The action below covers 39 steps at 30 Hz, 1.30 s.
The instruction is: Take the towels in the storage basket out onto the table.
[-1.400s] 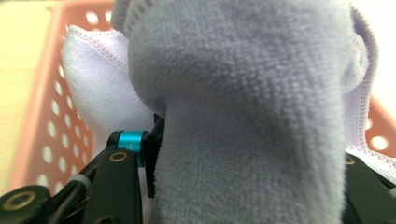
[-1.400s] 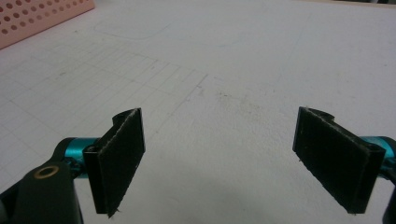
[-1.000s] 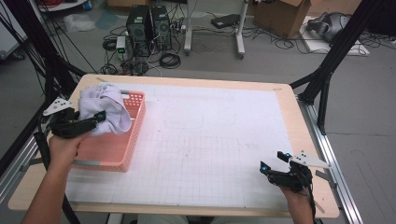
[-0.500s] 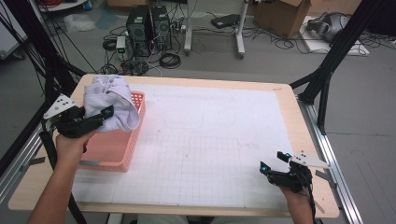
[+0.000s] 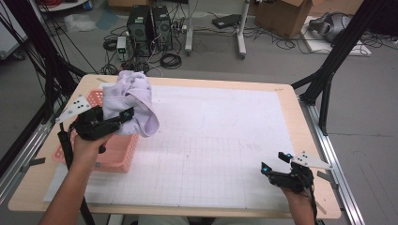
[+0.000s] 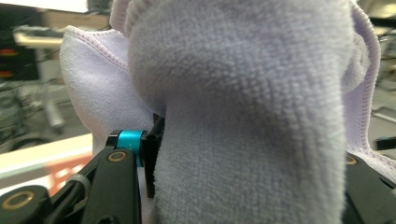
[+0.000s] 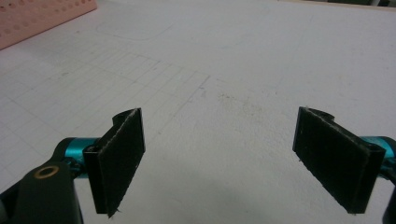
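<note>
A pale lilac towel (image 5: 133,98) hangs bunched in the air over the pink basket (image 5: 112,152) at the table's left. My left gripper (image 5: 123,117) is shut on the towel and holds it clear of the basket. In the left gripper view the towel (image 6: 243,116) drapes over both jaws and hides most of them. My right gripper (image 5: 274,164) rests near the table's front right corner, open. In the right gripper view its pads (image 7: 122,158) stand wide apart over the bare gridded mat (image 7: 224,70), with nothing between them.
A white gridded mat (image 5: 211,140) covers most of the wooden table (image 5: 187,82). A corner of the pink basket (image 7: 42,16) lies far off in the right gripper view. Beyond the table are computer towers (image 5: 150,23), cables, boxes and black frame legs (image 5: 328,70).
My left gripper has lifted the towel up out of the basket and carried it a little to the right. The right gripper has stayed in place.
</note>
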Motion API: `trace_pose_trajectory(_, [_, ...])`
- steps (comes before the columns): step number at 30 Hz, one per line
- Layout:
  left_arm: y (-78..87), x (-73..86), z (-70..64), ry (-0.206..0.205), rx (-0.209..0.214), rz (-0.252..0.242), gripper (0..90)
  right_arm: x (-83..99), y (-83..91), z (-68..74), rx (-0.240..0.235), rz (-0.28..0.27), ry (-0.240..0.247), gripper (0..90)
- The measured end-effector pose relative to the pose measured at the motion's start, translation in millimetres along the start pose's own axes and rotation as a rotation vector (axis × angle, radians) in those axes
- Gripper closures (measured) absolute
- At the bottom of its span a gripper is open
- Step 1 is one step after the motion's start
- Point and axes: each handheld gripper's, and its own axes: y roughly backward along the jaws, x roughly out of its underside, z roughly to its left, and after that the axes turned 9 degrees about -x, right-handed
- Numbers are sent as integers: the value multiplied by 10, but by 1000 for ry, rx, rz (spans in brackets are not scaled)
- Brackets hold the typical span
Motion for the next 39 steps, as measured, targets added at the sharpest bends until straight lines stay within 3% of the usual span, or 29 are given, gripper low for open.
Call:
trace_pose_trajectory(10, [-314, 117, -463, -49, 132, 52, 477, 4, -12, 1, -2, 6, 4, 155])
trace_pose_trajectory(20, [-644, 280, -787, -75, 210, 97, 473, 4, -20, -4, -5, 10, 8, 155])
trace_pose_trajectory(26, [-867, 439, -951, -83, 242, 140, 471, 2, -28, -1, -7, 9, 9, 155])
trace_pose_trajectory(30, [-990, 558, -1079, -121, 257, 199, 461, 3, -24, -3, -9, 10, 5, 155])
trace_pose_trajectory(39, [-1310, 833, -1246, -138, 227, 296, 459, -4, -42, 1, -11, 9, 10, 155])
